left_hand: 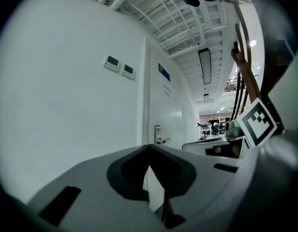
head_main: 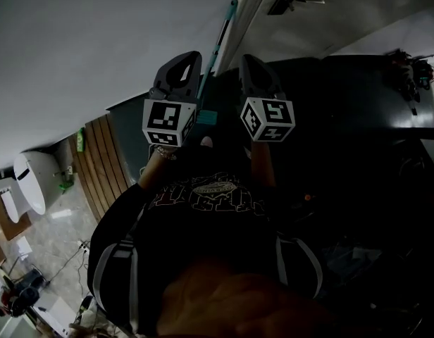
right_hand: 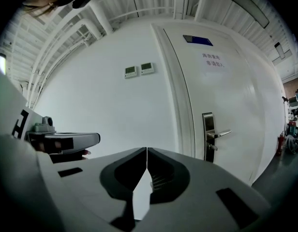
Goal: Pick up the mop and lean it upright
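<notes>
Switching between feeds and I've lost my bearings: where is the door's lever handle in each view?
Head view: not in it.
Left gripper view: door handle just below centre, at the near edge of the white door.
Right gripper view: door handle right of centre, in the lower half.
Shared landmark: the pair of wall panels left of the door, seen in both gripper views.
</notes>
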`<control>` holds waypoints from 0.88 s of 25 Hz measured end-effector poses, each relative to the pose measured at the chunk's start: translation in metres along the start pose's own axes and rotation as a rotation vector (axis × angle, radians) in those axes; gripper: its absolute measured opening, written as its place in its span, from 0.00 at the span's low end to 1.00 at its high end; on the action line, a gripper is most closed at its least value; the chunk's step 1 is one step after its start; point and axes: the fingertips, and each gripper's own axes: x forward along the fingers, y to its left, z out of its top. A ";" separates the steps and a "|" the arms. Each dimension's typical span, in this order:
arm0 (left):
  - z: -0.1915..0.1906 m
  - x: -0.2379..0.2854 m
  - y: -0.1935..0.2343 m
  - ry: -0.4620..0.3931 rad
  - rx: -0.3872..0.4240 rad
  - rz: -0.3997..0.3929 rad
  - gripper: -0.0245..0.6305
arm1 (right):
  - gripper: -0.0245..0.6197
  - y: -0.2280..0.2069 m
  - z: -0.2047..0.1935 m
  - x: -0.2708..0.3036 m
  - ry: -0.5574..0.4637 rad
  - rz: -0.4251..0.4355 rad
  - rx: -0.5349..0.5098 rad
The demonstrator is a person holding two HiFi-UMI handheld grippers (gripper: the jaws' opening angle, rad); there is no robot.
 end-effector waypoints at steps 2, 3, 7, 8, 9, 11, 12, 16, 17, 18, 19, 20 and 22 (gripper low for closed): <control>-0.002 0.007 0.008 0.006 -0.010 0.008 0.10 | 0.07 -0.004 -0.004 0.014 0.017 0.001 -0.022; -0.002 0.011 0.012 0.006 -0.014 0.013 0.10 | 0.07 -0.006 -0.006 0.020 0.026 0.000 -0.033; -0.003 0.026 0.026 0.011 -0.017 0.012 0.10 | 0.07 -0.016 -0.013 0.047 0.060 -0.011 -0.032; -0.003 0.031 0.030 0.015 -0.017 0.007 0.10 | 0.07 -0.018 -0.014 0.053 0.066 -0.015 -0.025; -0.003 0.036 0.034 0.019 -0.017 0.000 0.10 | 0.07 -0.020 -0.014 0.061 0.070 -0.020 -0.018; -0.005 0.048 0.044 0.027 -0.016 -0.014 0.10 | 0.07 -0.023 -0.014 0.075 0.071 -0.028 0.001; -0.005 0.054 0.049 0.029 -0.017 -0.022 0.10 | 0.07 -0.024 -0.014 0.082 0.071 -0.032 0.009; -0.006 0.070 0.073 0.033 -0.032 -0.055 0.10 | 0.07 -0.025 -0.015 0.111 0.075 -0.062 0.018; -0.007 0.074 0.079 0.033 -0.037 -0.063 0.10 | 0.07 -0.026 -0.017 0.118 0.077 -0.071 0.019; -0.007 0.078 0.083 0.034 -0.042 -0.071 0.10 | 0.07 -0.028 -0.019 0.126 0.081 -0.079 0.021; -0.008 0.081 0.088 0.036 -0.047 -0.080 0.10 | 0.07 -0.030 -0.022 0.133 0.086 -0.087 0.021; -0.009 0.085 0.091 0.038 -0.054 -0.089 0.10 | 0.07 -0.033 -0.025 0.141 0.093 -0.095 0.019; -0.011 0.092 0.098 0.044 -0.068 -0.111 0.10 | 0.07 -0.038 -0.031 0.157 0.106 -0.111 0.018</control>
